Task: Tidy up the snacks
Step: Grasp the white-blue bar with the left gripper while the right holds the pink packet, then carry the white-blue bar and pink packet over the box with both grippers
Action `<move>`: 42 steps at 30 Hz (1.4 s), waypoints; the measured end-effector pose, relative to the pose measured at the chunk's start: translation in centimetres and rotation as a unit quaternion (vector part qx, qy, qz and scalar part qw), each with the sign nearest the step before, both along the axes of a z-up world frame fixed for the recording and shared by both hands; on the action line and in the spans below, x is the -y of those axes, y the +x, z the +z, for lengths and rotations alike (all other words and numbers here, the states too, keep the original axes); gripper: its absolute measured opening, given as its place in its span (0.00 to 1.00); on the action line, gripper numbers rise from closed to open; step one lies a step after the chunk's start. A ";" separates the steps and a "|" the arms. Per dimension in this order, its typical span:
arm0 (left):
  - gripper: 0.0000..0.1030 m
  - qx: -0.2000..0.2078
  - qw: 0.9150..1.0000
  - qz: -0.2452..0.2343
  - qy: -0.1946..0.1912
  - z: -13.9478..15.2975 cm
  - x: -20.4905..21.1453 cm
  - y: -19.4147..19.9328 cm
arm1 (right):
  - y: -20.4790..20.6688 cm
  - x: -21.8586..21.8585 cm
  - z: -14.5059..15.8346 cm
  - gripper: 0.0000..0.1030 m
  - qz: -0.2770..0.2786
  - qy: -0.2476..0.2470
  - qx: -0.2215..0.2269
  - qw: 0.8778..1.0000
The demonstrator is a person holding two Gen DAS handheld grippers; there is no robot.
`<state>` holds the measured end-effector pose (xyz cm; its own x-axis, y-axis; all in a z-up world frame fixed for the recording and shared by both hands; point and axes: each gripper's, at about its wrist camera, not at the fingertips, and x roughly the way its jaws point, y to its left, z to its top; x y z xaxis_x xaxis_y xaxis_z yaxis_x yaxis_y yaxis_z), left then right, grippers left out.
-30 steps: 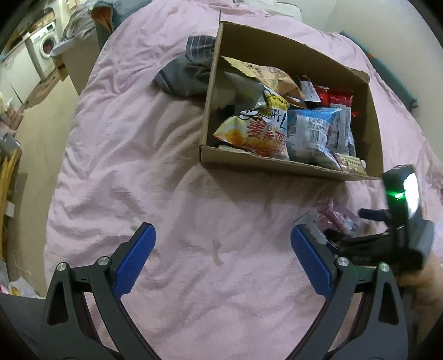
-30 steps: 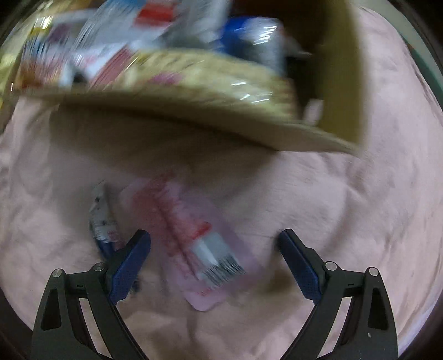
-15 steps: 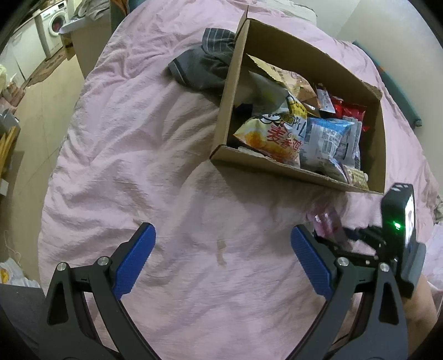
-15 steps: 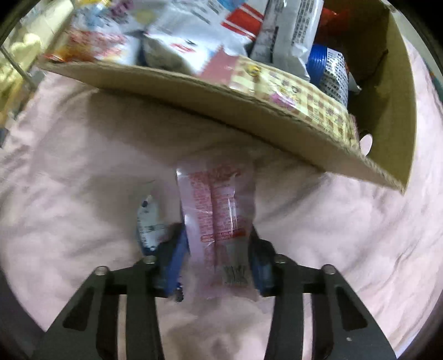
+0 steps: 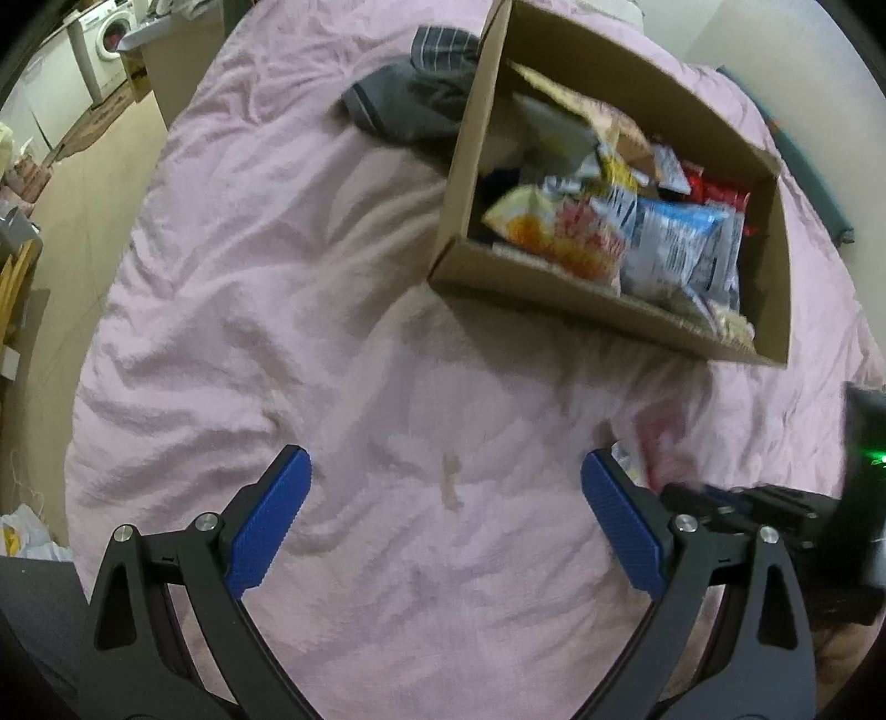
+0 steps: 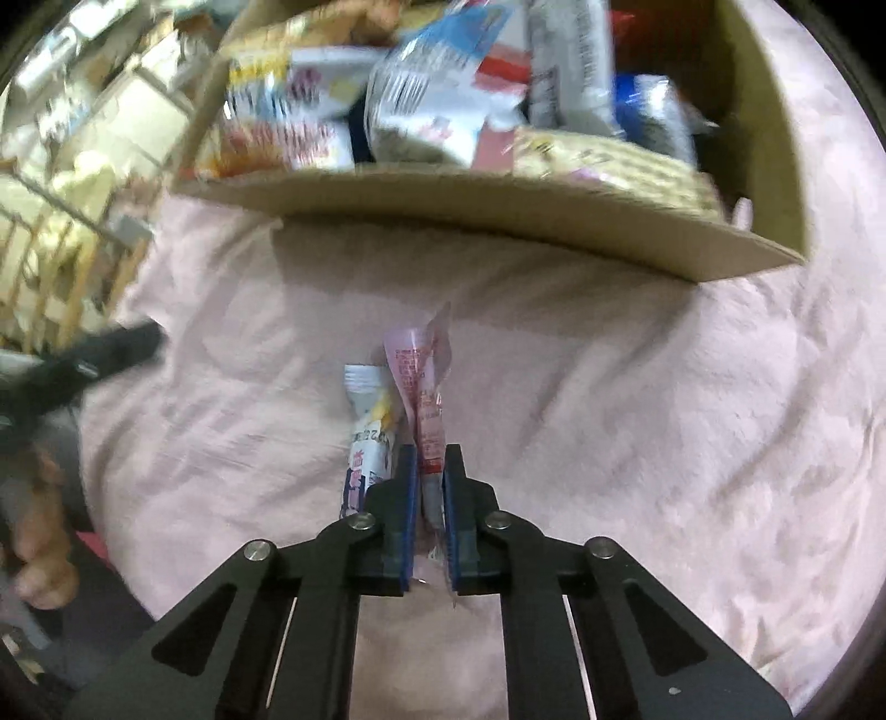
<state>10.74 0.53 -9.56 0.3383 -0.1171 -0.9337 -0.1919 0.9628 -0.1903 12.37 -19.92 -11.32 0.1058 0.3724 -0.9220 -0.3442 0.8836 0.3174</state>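
Observation:
A cardboard box (image 5: 554, 299) full of snack bags lies on a pink bedspread (image 5: 277, 277); it also shows in the right wrist view (image 6: 498, 221). My right gripper (image 6: 426, 459) is shut on a pink snack packet (image 6: 415, 365), folded and lifted off the bed just short of the box. A white and blue packet (image 6: 368, 421) lies on the bed beside its left finger. My left gripper (image 5: 446, 487) is open and empty above bare bedspread, in front of the box. The right gripper's body (image 5: 775, 504) shows at the right of the left wrist view.
A dark grey garment (image 5: 410, 105) lies on the bed against the box's far left side. The floor, a washing machine (image 5: 105, 50) and furniture lie beyond the bed's left edge. A small stain (image 5: 451, 482) marks the bedspread.
My right gripper closed on the pink packet and lifted it, folding it between the pads. The left gripper stayed open and drifted a little nearer the bed.

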 end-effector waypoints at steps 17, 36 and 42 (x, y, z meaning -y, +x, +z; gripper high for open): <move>0.50 -0.095 0.995 -0.035 -0.015 -5.5 11.7 0.5 | -1.3 9.4 5.5 0.09 -0.135 0.095 0.053 0.985; 0.14 -0.052 0.990 -0.116 0.063 -0.7 12.9 -0.8 | -1.4 8.5 7.6 0.09 -0.126 0.136 0.088 0.979; 0.14 0.001 0.996 -0.082 0.018 5.2 8.6 -1.9 | -1.3 8.9 8.8 0.09 -0.140 0.134 0.118 0.974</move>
